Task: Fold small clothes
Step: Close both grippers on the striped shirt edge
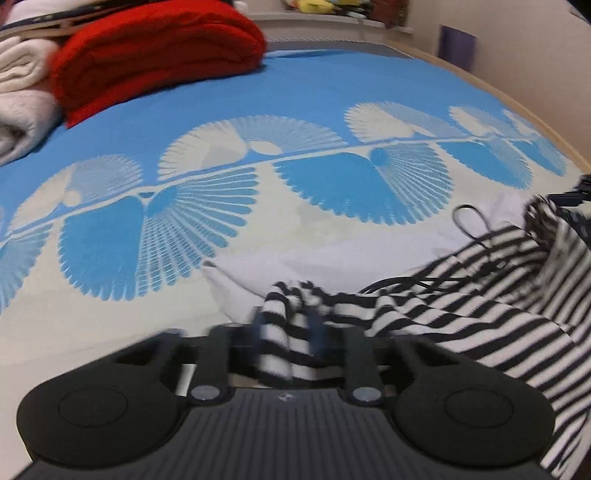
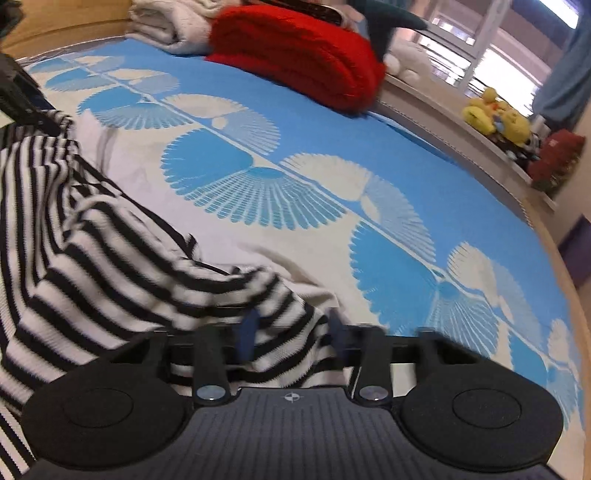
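**A:** What do you have in hand?

**B:** One black-and-white striped knit garment [image 1: 461, 314], strung between my two grippers above the blue and cream fan-patterned bedspread [image 1: 295, 92]. My left gripper [image 1: 284, 332] has its jaws drawn in on a bunched striped edge. My right gripper [image 2: 291, 332] pinches another edge of the same cloth, jaws a little wider, with fabric filling the gap.

**A:** Anything beneath it?

**B:** One piece of plain white cloth [image 1: 332, 254] lying on the bedspread, just under the striped garment. A thin black cord loop [image 1: 471, 221] sits near the stripes; I can't tell what it belongs to.

**A:** And further back?

**B:** One folded red blanket [image 2: 295, 59], touching a folded white blanket [image 2: 166, 22] beside it. On the windowsill [image 2: 424, 96], yellow plush toys [image 2: 495, 118]; too blurred to count.
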Tool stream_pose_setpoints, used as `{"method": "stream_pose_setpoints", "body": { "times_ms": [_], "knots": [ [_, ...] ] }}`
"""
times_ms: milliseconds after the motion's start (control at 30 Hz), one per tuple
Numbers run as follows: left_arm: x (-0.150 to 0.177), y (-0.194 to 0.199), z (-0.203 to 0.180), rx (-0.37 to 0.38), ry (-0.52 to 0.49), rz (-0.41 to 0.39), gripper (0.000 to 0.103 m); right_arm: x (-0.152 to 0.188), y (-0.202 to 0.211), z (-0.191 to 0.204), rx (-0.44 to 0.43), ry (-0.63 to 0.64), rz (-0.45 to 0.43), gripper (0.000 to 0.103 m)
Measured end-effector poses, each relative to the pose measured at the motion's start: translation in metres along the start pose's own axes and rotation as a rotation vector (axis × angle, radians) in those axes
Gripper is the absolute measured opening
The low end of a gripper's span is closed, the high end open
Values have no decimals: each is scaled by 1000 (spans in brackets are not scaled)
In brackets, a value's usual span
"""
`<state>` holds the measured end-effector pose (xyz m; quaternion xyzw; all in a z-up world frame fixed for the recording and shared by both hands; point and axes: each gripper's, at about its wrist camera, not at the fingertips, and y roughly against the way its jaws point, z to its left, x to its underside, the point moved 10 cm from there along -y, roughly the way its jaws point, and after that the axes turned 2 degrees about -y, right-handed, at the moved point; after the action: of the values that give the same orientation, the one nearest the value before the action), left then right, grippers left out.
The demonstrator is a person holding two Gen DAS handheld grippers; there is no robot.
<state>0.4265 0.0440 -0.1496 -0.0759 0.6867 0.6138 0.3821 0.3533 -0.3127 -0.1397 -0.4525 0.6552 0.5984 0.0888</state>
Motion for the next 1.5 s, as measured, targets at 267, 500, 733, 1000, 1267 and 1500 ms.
{"method": "stream_pose_setpoints", "body": {
  "times_ms": [267, 500, 733, 1000, 1267, 1500],
  "knots": [
    [-49, 37, 65, -46, 328, -277, 2, -49, 33, -93, 5, -537, -250, 1],
    [-29, -20, 74, -151, 351, -43, 1, -34, -40, -93, 138, -598, -61, 1],
    [-17, -9, 99, -39, 506, -24, 14, -2, -73, -87, 156, -660, 171, 20],
    [-29, -10, 67, 146, 566, -72, 62, 12, -33, -105, -10, -871, 74, 47],
    [-27, -31, 63, 0, 423, -53, 3, 22, -54, -78, -44, -753, 166, 30],
    [-44, -3, 102, -139, 500, -175, 1, -25, -28, -106, 75, -786, -77, 2]
  ]
}}
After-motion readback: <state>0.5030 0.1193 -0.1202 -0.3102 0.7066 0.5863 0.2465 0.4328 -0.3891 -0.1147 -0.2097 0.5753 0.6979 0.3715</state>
